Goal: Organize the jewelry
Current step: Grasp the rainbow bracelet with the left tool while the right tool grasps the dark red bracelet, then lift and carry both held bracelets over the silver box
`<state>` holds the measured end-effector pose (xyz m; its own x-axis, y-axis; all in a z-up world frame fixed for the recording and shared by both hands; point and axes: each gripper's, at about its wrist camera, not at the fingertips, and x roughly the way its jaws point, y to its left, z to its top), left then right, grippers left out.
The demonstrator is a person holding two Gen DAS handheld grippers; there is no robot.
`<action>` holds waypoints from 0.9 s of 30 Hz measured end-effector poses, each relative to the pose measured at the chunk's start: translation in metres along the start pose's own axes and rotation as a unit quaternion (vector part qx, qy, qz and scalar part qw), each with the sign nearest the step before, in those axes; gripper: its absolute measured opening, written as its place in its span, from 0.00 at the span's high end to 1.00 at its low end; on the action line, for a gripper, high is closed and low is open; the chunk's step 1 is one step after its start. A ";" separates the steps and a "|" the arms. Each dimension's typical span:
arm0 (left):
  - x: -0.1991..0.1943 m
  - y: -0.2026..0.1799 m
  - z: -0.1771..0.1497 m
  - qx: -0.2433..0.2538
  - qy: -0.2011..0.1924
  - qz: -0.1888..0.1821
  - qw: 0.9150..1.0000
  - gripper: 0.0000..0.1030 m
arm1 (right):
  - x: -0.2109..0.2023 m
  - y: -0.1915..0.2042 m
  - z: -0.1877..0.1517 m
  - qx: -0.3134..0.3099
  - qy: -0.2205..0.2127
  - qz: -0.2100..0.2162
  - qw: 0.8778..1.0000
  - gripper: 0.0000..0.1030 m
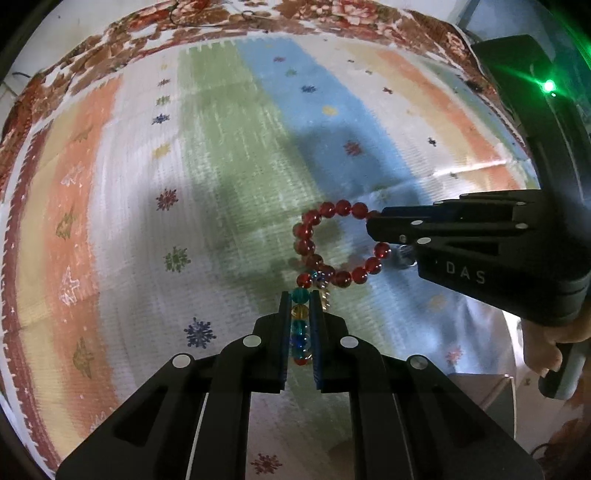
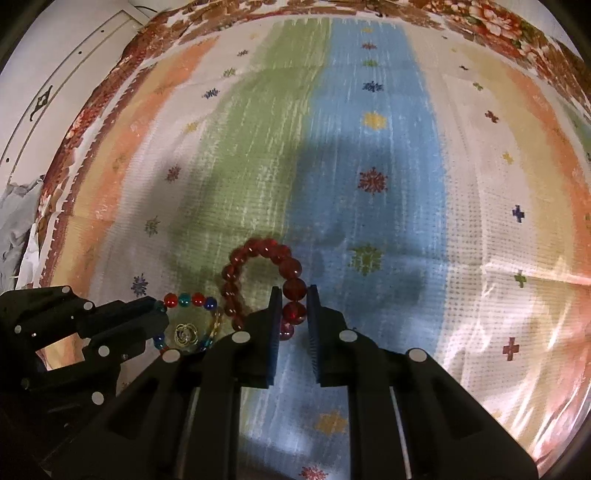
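My left gripper [image 1: 299, 300] is shut on a multicoloured bead bracelet [image 1: 300, 325] with teal, yellow, blue and red beads. My right gripper [image 2: 292, 295] is shut on a dark red bead bracelet [image 2: 258, 273]. In the left wrist view the red bracelet [image 1: 325, 243] hangs from the right gripper [image 1: 373, 223], just ahead of my left fingertips, and touches the multicoloured one. In the right wrist view the left gripper [image 2: 157, 314] holds the multicoloured bracelet [image 2: 190, 301] at lower left. A small gold wire ornament [image 2: 184, 335] sits inside that loop.
A striped cloth [image 1: 221, 147] with orange, yellow, white, green and blue bands and small star prints covers the surface below. A floral cloth [image 1: 332, 14] borders it at the far side. A white panel [image 2: 55, 74] lies beyond the cloth's left edge.
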<state>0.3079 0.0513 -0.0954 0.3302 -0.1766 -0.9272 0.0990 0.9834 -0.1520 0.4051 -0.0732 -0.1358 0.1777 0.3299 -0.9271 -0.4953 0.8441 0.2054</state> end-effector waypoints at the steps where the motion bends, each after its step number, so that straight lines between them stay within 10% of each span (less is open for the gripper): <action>1: -0.003 -0.001 0.000 0.001 -0.001 -0.002 1.000 0.91 | -0.002 0.000 -0.001 0.000 -0.001 0.000 1.000 0.86; 27: -0.076 -0.019 -0.026 -0.014 -0.084 -0.055 0.995 0.91 | -0.092 0.024 -0.035 -0.014 -0.084 0.013 0.996 0.86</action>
<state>0.2562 0.0470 -0.0315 0.4709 -0.2848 -0.8350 0.1170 0.9583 -0.2608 0.3470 -0.0985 -0.0570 0.3027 0.4200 -0.8555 -0.5245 0.8229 0.2184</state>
